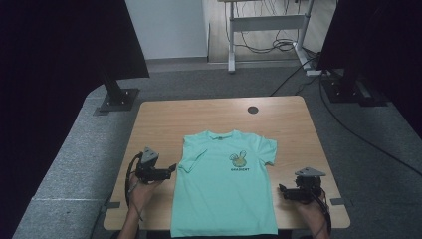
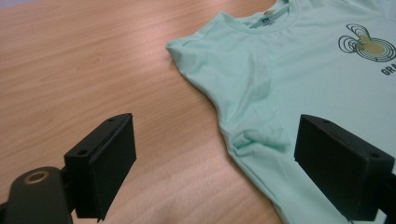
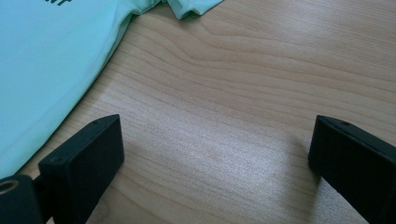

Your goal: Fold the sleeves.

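A mint-green T-shirt [image 1: 224,189] lies flat and face up on the wooden table [image 1: 164,119], its collar toward the far side and its hem hanging over the near edge. A yellow and dark print [image 1: 240,160] marks its chest. The sleeve [image 1: 191,159] on the left side is folded in over the body; its bunched cuff [image 2: 257,135] lies ahead of my left gripper [image 2: 215,154]. That gripper [image 1: 171,169] hovers just left of the shirt, open, with nothing between its jaws. My right gripper [image 1: 281,190] is open over bare wood, right of the shirt [image 3: 46,60].
A round cable hole [image 1: 253,109] sits near the table's far edge. Black stand bases rest on the grey carpet at the back left [image 1: 118,97] and back right [image 1: 348,87]. A white desk frame with loose cables [image 1: 268,30] stands farther back.
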`<state>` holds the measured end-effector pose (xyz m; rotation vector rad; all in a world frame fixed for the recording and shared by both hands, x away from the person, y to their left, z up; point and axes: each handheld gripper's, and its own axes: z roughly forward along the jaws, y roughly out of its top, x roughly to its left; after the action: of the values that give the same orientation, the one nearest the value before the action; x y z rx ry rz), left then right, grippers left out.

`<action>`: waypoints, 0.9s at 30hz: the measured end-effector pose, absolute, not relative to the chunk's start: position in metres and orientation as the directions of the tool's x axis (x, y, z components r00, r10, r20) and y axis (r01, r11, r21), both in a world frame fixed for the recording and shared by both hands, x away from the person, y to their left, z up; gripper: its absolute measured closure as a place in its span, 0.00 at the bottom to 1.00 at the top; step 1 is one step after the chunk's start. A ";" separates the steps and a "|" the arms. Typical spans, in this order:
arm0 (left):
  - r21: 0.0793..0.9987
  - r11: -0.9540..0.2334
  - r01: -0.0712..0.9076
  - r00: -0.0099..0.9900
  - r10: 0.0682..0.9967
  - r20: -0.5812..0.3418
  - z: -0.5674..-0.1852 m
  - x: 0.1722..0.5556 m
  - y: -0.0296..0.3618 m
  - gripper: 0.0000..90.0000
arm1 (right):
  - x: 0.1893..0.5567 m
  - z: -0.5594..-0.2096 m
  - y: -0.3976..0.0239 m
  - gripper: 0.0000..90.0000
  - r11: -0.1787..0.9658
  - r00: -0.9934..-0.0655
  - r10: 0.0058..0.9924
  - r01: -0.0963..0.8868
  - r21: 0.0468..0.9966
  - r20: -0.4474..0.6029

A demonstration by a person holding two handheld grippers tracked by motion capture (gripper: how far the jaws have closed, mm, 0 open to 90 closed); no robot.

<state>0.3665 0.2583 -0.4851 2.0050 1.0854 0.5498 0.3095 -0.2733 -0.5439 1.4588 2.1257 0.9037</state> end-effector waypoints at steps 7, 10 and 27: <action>0.792 -0.329 0.515 0.527 0.850 0.010 -0.490 0.349 0.272 0.13 | 0.310 -0.544 -0.273 0.03 0.246 -0.372 0.928 0.665 0.705 0.028; 0.792 -0.322 0.519 0.520 0.854 0.007 -0.492 0.341 0.277 0.13 | 0.310 -0.544 -0.273 0.03 0.246 -0.373 0.928 0.665 0.705 0.028; 0.716 -0.340 0.610 0.480 0.877 0.007 -0.526 0.316 0.293 0.12 | 0.310 -0.544 -0.273 0.02 0.249 -0.377 0.926 0.666 0.704 0.030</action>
<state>0.3156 0.2933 -0.5264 2.0725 1.2237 0.5252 0.3096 -0.2730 -0.5439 1.4545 2.1352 0.9037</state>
